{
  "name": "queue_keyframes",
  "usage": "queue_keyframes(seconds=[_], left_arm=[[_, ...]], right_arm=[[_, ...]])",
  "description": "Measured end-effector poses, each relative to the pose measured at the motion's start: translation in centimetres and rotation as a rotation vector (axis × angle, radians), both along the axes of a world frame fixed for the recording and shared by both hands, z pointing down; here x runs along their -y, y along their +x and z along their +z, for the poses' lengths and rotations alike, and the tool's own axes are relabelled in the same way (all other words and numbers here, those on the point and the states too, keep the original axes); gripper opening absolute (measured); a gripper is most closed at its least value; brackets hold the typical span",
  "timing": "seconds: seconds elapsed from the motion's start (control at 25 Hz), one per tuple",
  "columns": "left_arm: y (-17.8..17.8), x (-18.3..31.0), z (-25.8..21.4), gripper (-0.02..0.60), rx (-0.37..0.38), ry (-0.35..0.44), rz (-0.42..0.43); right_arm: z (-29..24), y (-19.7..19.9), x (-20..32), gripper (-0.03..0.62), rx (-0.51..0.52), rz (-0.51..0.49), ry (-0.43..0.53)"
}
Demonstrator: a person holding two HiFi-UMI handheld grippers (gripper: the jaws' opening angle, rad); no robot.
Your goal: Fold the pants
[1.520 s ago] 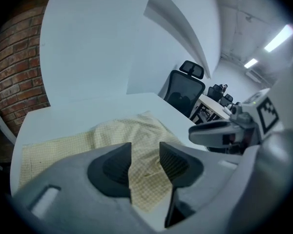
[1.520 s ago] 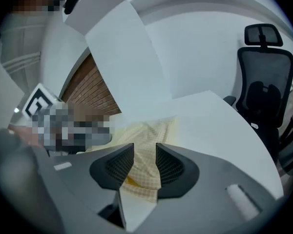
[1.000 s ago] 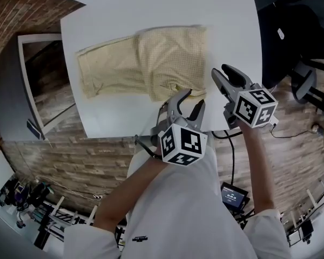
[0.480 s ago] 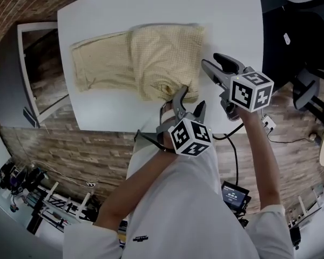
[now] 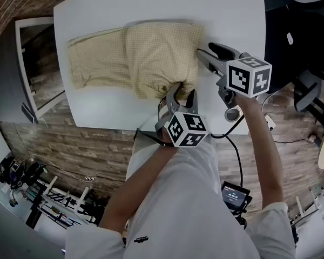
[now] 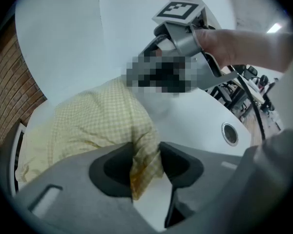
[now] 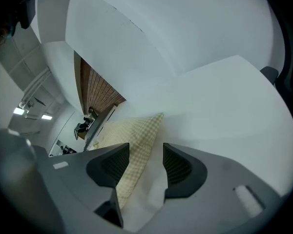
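Pale yellow checked pants lie on the white table, one part folded over the other. My left gripper points steeply down at the near right corner of the folded part. Its jaws have just been closing, and in the left gripper view a bunched fold of the pants fills the gap of that gripper, touching both pads. My right gripper lies low at the pants' right edge. Its jaws have just been opening. In the right gripper view the cloth's edge runs between that gripper's jaws, with bare table beside it.
A round cable hole sits in the table's near right corner, close to my right hand. A black chair and dark gear stand to the right of the table. A framed panel stands on the brick-pattern floor at the left.
Both grippers have come down and forward to the pants. The left now stands on the near corner with cloth between its jaws; the right has reached the right edge.
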State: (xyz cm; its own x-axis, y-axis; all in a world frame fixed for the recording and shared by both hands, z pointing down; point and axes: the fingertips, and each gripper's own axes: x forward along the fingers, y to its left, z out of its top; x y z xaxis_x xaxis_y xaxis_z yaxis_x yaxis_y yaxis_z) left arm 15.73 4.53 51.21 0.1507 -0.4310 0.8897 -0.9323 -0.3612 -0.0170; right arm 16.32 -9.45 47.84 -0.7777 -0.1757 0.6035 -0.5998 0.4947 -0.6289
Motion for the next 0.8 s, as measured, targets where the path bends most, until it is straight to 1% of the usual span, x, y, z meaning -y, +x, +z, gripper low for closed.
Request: queue_keyframes(seconds=[0.04, 0.12, 0.2, 0.32, 0.44, 0.52, 0.6, 0.68, 0.76, 0.8], left_arm=[[-0.1, 0.0, -0.1, 0.171, 0.002, 0.001, -0.001], [-0.2, 0.1, -0.1, 0.154, 0.005, 0.003, 0.009], [-0.3, 0.0, 0.0, 0.140, 0.004, 0.003, 0.017], [-0.2, -0.1, -0.1, 0.109, -0.033, -0.011, 0.002], [-0.3, -0.2, -0.3, 0.086, -0.078, -0.031, -0.016], [-0.3, -0.1, -0.4, 0.080, -0.100, -0.039, -0.019], [-0.3, -0.2, -0.6, 0.077, -0.116, -0.044, -0.021], [-0.2, -0.5, -0.6, 0.075, -0.128, -0.051, -0.026], [-0.3, -0.7, -0.6, 0.074, -0.135, -0.054, -0.028], [-0.3, -0.9, -0.6, 0.074, -0.138, -0.057, -0.026]], right_arm=[[0.2, -0.1, 0.0, 0.210, 0.001, 0.000, -0.008], [0.5, -0.5, 0.1, 0.210, 0.009, 0.007, -0.028], [0.6, -0.9, 0.1, 0.210, 0.040, 0.026, -0.062], [0.4, -1.6, -0.4, 0.210, 0.129, 0.064, -0.153], [0.4, -2.3, -0.9, 0.239, 0.207, 0.086, -0.249], [0.2, -2.1, -0.8, 0.250, 0.257, 0.107, -0.292], [-0.2, -1.5, -0.7, 0.260, 0.298, 0.134, -0.309], [-1.2, -1.2, -0.7, 0.295, 0.361, 0.156, -0.322], [-2.3, -1.8, -0.5, 0.295, 0.435, 0.150, -0.330], [-2.5, -2.4, -0.7, 0.295, 0.452, 0.134, -0.335]])
